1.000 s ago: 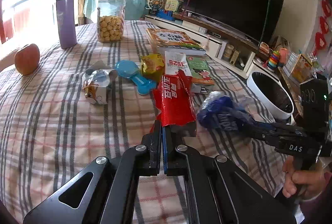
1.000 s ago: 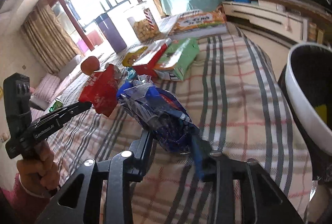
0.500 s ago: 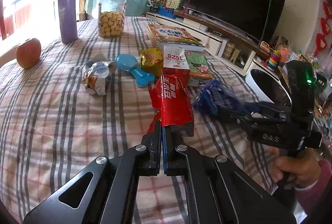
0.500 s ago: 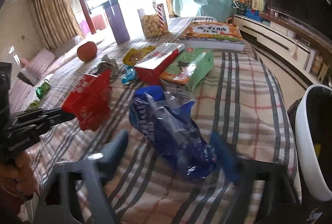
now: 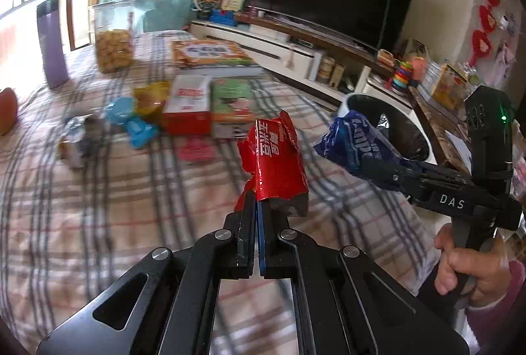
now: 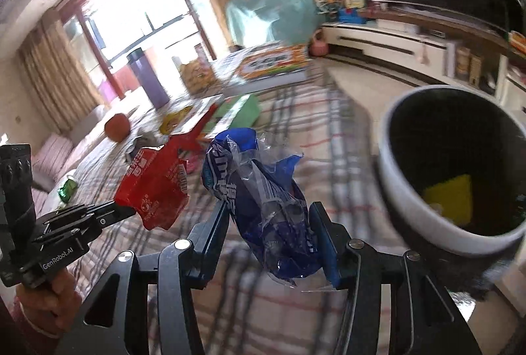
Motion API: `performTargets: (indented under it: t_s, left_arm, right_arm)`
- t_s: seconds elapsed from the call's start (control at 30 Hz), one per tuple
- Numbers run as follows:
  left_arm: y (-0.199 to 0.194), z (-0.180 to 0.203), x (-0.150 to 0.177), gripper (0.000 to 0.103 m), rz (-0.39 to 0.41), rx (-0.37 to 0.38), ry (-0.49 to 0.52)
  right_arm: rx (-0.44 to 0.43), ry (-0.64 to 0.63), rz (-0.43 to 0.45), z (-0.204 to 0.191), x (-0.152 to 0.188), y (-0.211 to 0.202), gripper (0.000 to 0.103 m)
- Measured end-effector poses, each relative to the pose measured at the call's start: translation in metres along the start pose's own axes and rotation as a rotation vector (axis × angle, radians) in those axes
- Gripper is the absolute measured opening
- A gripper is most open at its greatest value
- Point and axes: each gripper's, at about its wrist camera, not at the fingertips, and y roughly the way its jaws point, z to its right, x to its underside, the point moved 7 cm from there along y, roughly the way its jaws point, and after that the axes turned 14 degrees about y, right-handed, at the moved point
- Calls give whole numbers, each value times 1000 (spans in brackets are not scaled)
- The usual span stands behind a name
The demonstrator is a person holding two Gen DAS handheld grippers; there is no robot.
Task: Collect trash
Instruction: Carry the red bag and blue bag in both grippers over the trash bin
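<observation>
Crumpled blue plastic wrapper (image 6: 269, 217), centre frame beside white-rimmed bin (image 6: 427, 223), sits clamped in right gripper (image 6: 273, 223); left gripper (image 5: 258, 210) pinches flattened red foil packet (image 5: 276, 164) by its lower edge; both probably light, limp, slippery.

The red wrapper (image 5: 277, 162) and crinkly blue wrapper (image 6: 263, 207) are both up in the air, near the white trash bin (image 6: 424, 207).
</observation>
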Motion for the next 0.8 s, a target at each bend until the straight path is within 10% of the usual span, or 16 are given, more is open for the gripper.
performTargets:
  t_s: [0.8]
  left_arm:
    - [37,90,-51,1,8,127,100]
  right_arm:
    - [122,170,123,99,-28,-69,52]
